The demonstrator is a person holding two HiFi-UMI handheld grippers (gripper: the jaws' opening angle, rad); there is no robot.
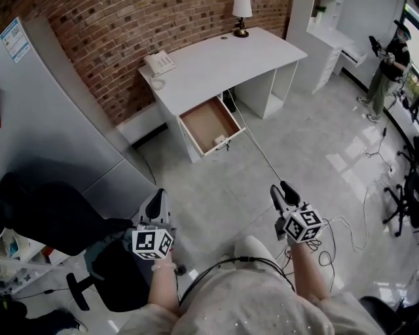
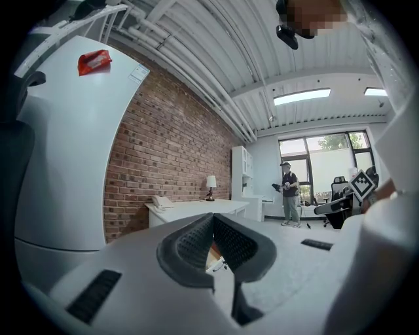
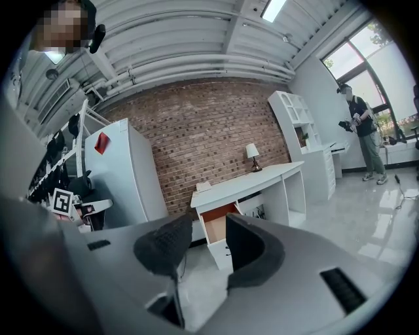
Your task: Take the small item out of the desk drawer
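Observation:
A white desk [image 1: 216,62] stands against the brick wall with its drawer [image 1: 204,119] pulled out. A small white item [image 1: 219,139] lies at the drawer's front right corner. Both grippers hang over the floor well short of the desk. My left gripper [image 1: 157,205] has its pads meeting at the tips [image 2: 213,222] with nothing between them. My right gripper [image 1: 286,195] is open and empty. The open drawer [image 3: 219,222] shows far off through the right gripper's [image 3: 208,226] gap.
A telephone [image 1: 159,63] and a lamp [image 1: 241,16] sit on the desk. A tall grey cabinet [image 1: 46,111] and a black chair [image 1: 55,219] are at my left. Cables [image 1: 350,232] trail on the floor at right. A person [image 1: 387,65] stands far right.

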